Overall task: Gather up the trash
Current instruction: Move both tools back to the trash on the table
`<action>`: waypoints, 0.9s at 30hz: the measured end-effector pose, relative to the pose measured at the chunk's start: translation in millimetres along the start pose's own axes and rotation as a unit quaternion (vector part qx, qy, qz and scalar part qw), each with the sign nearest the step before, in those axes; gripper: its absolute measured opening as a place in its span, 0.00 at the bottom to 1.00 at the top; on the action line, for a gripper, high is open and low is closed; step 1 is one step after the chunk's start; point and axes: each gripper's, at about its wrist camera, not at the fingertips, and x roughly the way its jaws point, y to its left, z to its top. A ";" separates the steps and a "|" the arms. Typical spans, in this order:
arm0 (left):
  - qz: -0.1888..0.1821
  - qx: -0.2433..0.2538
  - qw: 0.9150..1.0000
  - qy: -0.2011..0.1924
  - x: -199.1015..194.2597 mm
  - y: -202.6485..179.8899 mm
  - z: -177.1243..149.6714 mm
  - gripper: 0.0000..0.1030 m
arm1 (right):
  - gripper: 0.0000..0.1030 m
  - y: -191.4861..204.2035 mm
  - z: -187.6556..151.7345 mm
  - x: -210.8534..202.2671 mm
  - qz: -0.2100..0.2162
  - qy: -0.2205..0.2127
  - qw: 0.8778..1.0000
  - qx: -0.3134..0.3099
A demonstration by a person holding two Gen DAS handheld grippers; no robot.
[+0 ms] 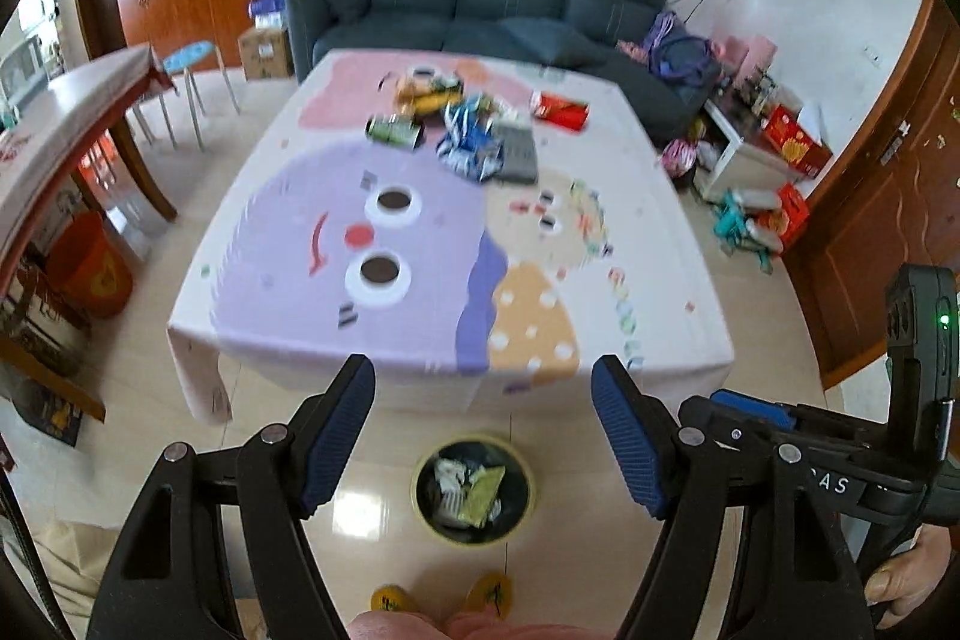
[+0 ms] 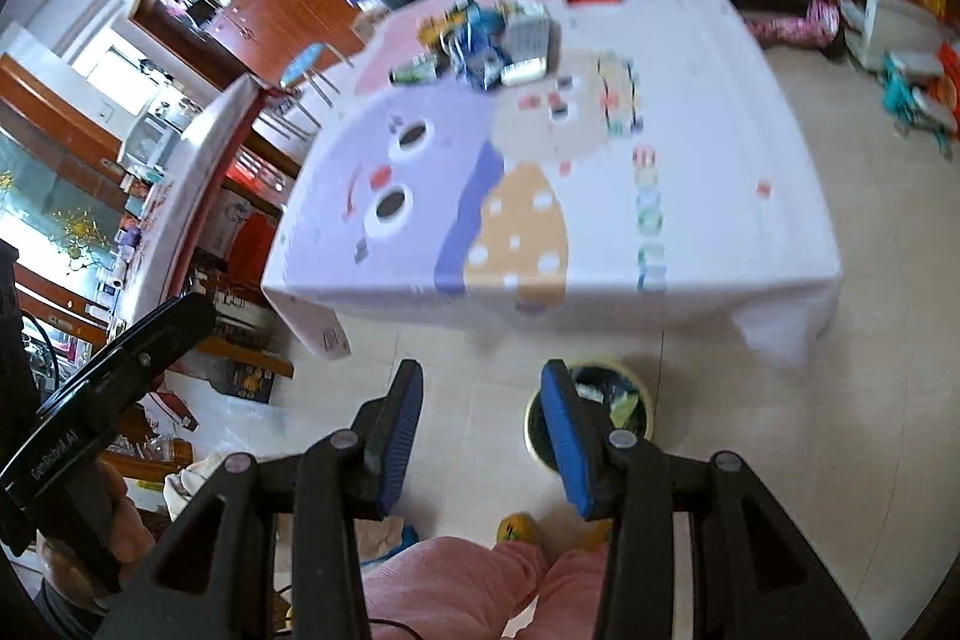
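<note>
The trash (image 1: 462, 124) lies in a loose pile on the far half of the table (image 1: 690, 280): crumpled blue-white wrappers, a green can on its side, yellow packets, a grey flat pack. A red packet (image 1: 559, 108) lies apart, near the far right edge. The near half of the cloth is bare, and open floor lies between the table's front edge and the bin (image 1: 474, 487), which stands on the tiles and already holds wrappers. Both views are blurred, so the labels are probably not readable. The left gripper (image 1: 483, 436) is wide apart and holds nothing. The right gripper (image 2: 480, 436) stands narrower, also with nothing; its finger hides part of the bin.
</note>
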 end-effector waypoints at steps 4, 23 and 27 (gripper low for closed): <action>0.006 0.015 1.000 -0.019 -3.2 -13.2 16.6 0.71 | 0.40 -2.6 22.2 -9.3 0.004 -0.024 1.000 -0.010; -0.010 -0.005 1.000 -0.010 93.7 57.1 128.7 0.71 | 0.40 24.5 149.3 38.8 -0.008 -0.061 0.998 -0.003; -0.021 0.013 0.999 0.024 147.8 87.9 176.1 0.71 | 0.40 37.2 191.1 71.8 -0.007 -0.056 0.998 0.030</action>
